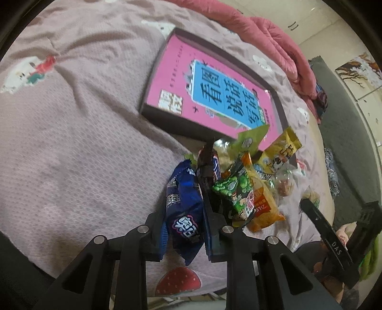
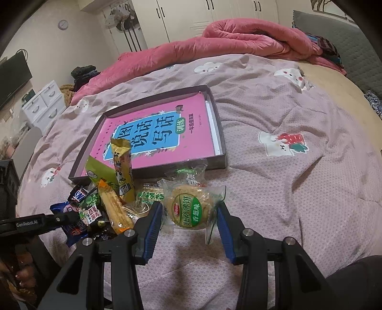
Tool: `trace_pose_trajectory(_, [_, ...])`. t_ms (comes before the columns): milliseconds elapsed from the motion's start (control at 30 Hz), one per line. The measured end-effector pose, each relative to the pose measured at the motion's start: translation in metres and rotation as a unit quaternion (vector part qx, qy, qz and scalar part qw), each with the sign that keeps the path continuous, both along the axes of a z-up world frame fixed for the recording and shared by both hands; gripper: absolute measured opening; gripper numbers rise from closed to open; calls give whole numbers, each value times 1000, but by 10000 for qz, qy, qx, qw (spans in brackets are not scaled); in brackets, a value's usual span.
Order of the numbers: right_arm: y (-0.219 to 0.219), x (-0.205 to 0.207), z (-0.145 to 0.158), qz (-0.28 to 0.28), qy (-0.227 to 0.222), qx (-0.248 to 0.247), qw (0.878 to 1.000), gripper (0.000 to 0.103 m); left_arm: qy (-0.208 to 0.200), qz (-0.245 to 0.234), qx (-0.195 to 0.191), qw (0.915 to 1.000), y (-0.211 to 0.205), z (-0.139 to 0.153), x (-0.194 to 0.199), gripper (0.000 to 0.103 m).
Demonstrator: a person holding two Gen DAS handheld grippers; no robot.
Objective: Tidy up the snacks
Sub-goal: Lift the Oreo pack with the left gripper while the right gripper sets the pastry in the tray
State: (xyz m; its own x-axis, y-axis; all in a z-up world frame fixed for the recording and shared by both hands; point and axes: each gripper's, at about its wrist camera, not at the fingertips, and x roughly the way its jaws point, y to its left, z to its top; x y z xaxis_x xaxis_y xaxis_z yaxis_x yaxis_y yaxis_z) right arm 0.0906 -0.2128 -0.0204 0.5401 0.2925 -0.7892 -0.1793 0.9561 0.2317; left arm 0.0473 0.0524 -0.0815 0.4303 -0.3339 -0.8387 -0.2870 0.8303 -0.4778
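Nearest in the left wrist view: left gripper (image 1: pixel 183 214) closed narrow on a blue snack packet (image 1: pixel 185 209), pads pressing both flat sides, packet standing on edge between the fingers. Nearest in the right wrist view: right gripper (image 2: pixel 189 223) set part-open around a round biscuit in a clear wrapper (image 2: pixel 188 208), green label facing up. Blue pads close against the wrapper's crimped ends on both sides; firm pressing not confirmed from the view. Biscuit resting on the bed cover (image 2: pixel 286 190).

Just beyond, to the left of the biscuit: loose heap of snack packets on the cover, including a green pea packet (image 1: pixel 229 188), an orange-yellow long packet (image 2: pixel 115 209), a yellow upright stick packet (image 2: pixel 123 164) and a lime-green packet (image 2: pixel 101 170). Yellow stick packet and lime-green packet leaning over the near rim of the box. Two small green-labelled clear packets (image 2: pixel 151 195) lying between the heap and the box, just behind the biscuit.

Further back: shallow dark box (image 2: pixel 220 133) lying flat on the cover, a pink book (image 2: pixel 191 133) with a blue title panel filling most of its floor. No snack fully inside the box.

Farthest: rolled pink quilt (image 2: pixel 238 40) along the far edge of the bed, white wardrobe doors (image 2: pixel 186 19) and a white drawer unit (image 2: pixel 45 102) behind.
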Motion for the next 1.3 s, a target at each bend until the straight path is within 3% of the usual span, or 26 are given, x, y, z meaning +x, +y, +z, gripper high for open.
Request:
trace_pose_trajectory(267, [1, 0, 11, 72, -318, 128, 9994, 46, -348, 79, 384, 9986, 6, 25, -8, 23])
trace_pose_trajectory(633, [5, 7, 30, 179, -866, 164, 9959, 46, -1205, 218, 1088, 9865, 16, 76, -15, 23])
trace_pose_trajectory(967, [7, 27, 35, 218, -1153, 167, 9930, 46, -1483, 181, 1166, 9819, 9, 90, 3, 23])
trace_pose_trajectory(1300, [5, 43, 33, 209, -1254, 175, 9917, 46, -1511, 63, 1182, 9814, 0, 91, 25, 23])
